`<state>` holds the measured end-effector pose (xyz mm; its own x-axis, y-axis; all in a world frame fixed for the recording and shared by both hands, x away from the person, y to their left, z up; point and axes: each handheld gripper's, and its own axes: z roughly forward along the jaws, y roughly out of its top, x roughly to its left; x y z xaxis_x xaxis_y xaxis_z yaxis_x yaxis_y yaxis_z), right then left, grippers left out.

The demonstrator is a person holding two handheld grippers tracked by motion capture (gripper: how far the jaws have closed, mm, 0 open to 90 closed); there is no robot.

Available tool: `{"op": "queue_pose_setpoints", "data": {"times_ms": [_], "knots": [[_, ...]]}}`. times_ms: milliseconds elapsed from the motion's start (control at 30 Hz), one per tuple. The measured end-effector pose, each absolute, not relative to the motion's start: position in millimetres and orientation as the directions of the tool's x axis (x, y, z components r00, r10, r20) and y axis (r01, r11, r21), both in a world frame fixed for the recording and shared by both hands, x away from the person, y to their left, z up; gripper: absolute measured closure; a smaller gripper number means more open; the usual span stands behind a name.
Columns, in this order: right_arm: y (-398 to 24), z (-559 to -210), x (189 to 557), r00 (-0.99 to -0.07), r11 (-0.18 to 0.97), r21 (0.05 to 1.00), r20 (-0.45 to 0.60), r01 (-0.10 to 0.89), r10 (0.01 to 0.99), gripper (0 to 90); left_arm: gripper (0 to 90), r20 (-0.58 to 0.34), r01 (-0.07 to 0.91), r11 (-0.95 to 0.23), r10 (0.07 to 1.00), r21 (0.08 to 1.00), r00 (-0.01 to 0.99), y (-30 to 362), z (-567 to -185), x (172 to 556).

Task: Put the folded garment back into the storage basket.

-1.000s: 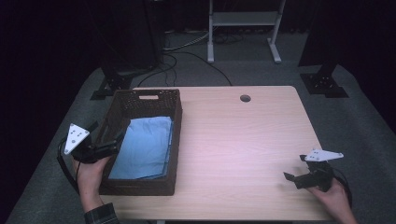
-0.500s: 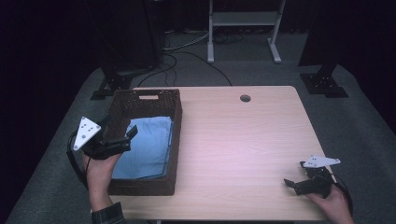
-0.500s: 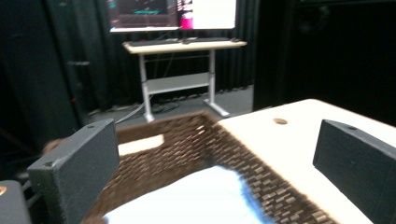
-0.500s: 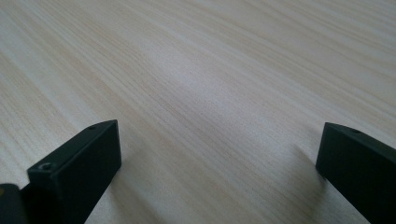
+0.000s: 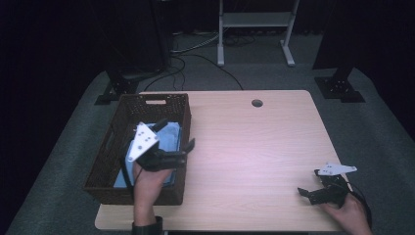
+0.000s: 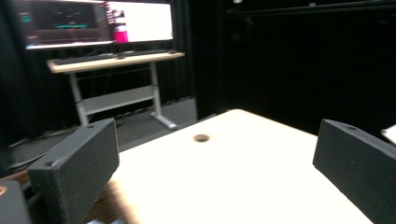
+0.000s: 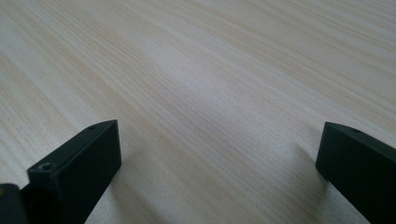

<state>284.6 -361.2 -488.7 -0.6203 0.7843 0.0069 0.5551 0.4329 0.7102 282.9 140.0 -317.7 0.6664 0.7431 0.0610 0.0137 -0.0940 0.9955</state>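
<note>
A dark brown wicker basket (image 5: 154, 99) stands on the left part of the light wooden table (image 5: 254, 147). A folded blue cloth (image 5: 170, 138) lies flat inside it. My left gripper (image 5: 176, 134) hovers over the right half of the basket, open, jaws pointing right across the basket's right wall, nothing between them. In the left gripper view the left gripper (image 6: 215, 142) looks across the tabletop at its cable hole (image 6: 201, 138). My right gripper (image 5: 310, 182) rests low near the table's front right corner, open and empty. In the right gripper view the right gripper (image 7: 219, 144) faces bare wood.
A round cable hole (image 5: 257, 103) sits near the table's far edge. Beyond the table stand a white-framed desk (image 6: 116, 58) with lit monitors (image 6: 140, 21), black stands and floor cables. The tabletop between basket and right gripper is bare wood.
My left gripper rose from the basket's left side and moved right, across the cloth, to the basket's right wall. My right gripper slid slightly toward the front edge.
</note>
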Motion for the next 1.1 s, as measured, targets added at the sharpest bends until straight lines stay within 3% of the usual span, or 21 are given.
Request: {"op": "queue_pose_setpoints", "data": {"times_ms": [467,667,900,1100], "knots": [[-361.3,-488.7,284.5,-0.621,0.433,0.71,0.007,0.555,0.784,0.0,0.0,0.064,0.027,-0.131,0.639,0.991,0.766,54.7,-372.8,287.0],[-361.2,-488.7,284.4,-0.621,0.433,0.71,0.008,0.555,0.784,0.0,0.0,0.044,0.05,-0.132,0.623,0.99,0.781,41.0,-401.5,290.2],[-361.3,-488.7,284.4,-0.621,0.432,0.71,0.008,0.555,0.784,0.0,0.0,0.058,0.006,-0.103,0.608,0.995,0.792,34.8,-429.2,286.3],[-361.3,-488.7,284.5,-0.621,0.432,0.71,0.008,0.555,0.784,0.0,0.0,0.032,0.044,-0.109,0.607,0.993,0.794,33.1,-449.4,286.6]]}}
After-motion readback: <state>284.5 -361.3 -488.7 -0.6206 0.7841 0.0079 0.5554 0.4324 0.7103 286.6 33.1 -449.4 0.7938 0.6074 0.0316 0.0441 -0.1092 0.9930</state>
